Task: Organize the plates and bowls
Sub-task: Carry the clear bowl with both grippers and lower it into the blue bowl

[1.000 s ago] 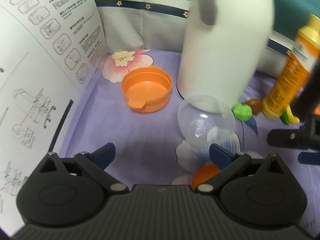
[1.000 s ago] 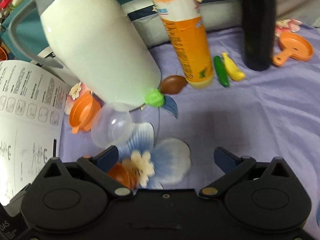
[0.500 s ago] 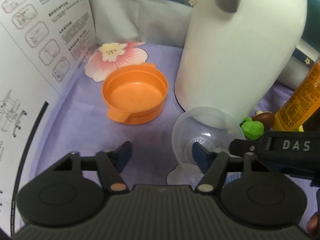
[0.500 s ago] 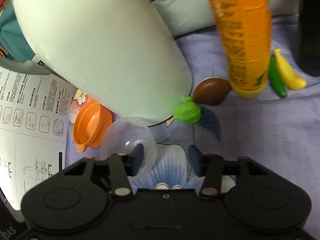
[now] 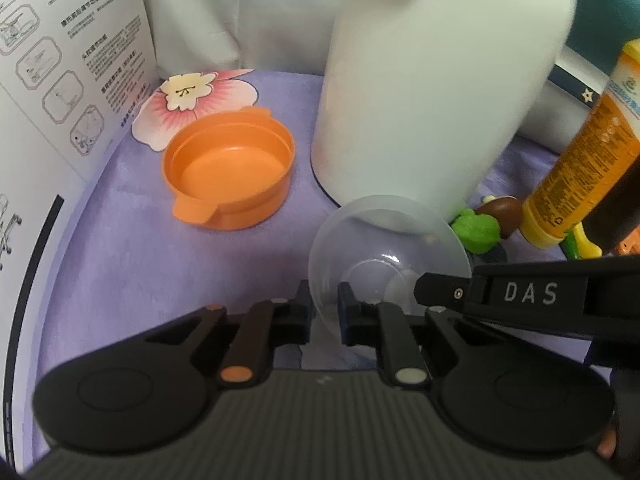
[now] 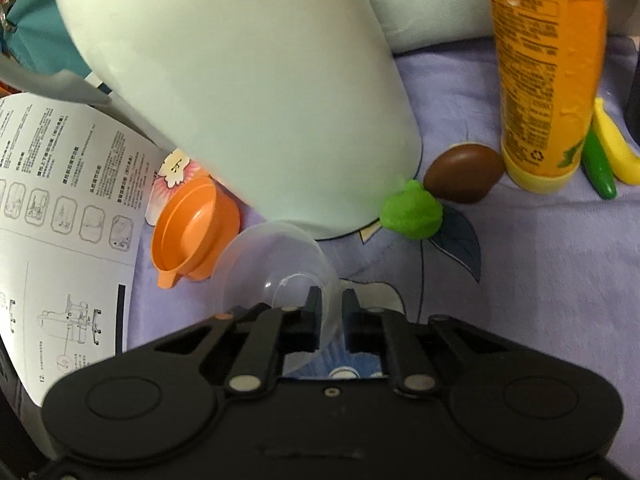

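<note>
The cloth is soft purple with a big pink and white flower printed on it and a blue one too. The little bowl ahead and to the left of the left gripper is bright orange. The bowl in its fingers is clear. The tall jug is white. The bottle is orange and yellow. The toys are green, brown and yellow. The paper is white with black drawings.
</note>
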Motion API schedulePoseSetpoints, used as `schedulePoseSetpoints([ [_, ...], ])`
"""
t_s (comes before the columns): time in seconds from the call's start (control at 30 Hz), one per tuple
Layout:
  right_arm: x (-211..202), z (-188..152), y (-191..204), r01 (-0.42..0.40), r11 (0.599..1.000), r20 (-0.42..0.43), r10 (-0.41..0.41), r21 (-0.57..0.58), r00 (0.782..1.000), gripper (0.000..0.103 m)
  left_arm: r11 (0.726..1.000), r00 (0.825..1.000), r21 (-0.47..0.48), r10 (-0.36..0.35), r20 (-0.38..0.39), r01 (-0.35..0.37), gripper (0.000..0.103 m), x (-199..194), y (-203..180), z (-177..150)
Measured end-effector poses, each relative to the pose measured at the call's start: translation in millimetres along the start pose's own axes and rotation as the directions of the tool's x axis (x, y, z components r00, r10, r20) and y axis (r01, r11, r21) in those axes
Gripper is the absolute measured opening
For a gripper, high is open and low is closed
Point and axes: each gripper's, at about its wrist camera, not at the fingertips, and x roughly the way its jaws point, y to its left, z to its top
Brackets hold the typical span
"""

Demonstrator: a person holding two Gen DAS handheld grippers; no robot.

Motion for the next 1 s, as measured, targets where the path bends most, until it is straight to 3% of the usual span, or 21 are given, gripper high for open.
schedulePoseSetpoints([
  [0.5, -83.2, -28.3, -12.4, -0.036, 0.999, 0.061, 0.035, 0.015, 0.998, 0.011, 0.998, 0.998, 0.063, -0.03, 0.055, 0.026, 0.012, -72.7, -44.6, -30.1],
  [1.0, -180.0, -117.7, -45.1, -0.025, 0.999, 0.065, 0.024, 0.021, 0.998, 0.011, 0.991, 0.994, 0.094, -0.101, 0.036, 0.098, 0.013, -160.5, -73.9, -118.3],
])
